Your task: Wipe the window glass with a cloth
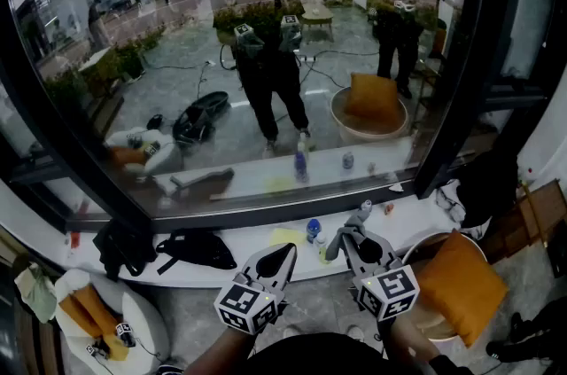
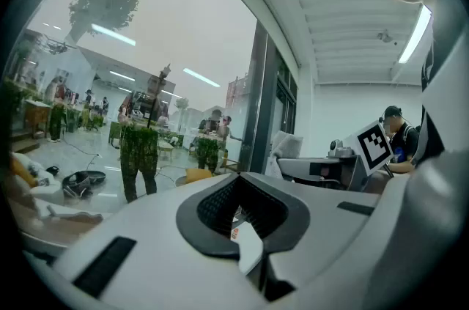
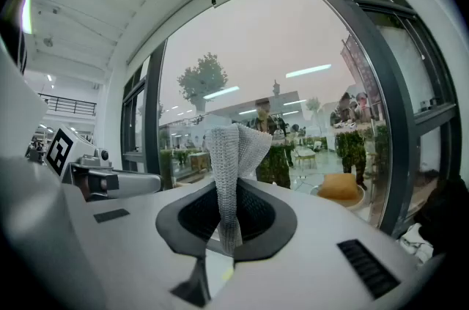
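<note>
The big window glass [image 1: 266, 36] fills the head view and mirrors the person holding both grippers. My right gripper [image 1: 347, 233] is raised towards the pane, shut on a grey-white woven cloth [image 3: 234, 155]. The cloth stands up from between the jaws as a folded strip, its tip [image 1: 363, 210] just showing in the head view. My left gripper [image 1: 283, 256] hangs beside it at the same height, jaws together with nothing between them [image 2: 238, 182]. Neither gripper touches the glass.
A white sill [image 1: 248, 251] runs under the window, with a blue bottle [image 1: 313, 229], a yellow item [image 1: 285, 236] and a black bag [image 1: 199, 247] on it. A black frame post [image 1: 465, 72] borders the pane on the right. A round chair with an orange cushion [image 1: 461, 285] stands lower right.
</note>
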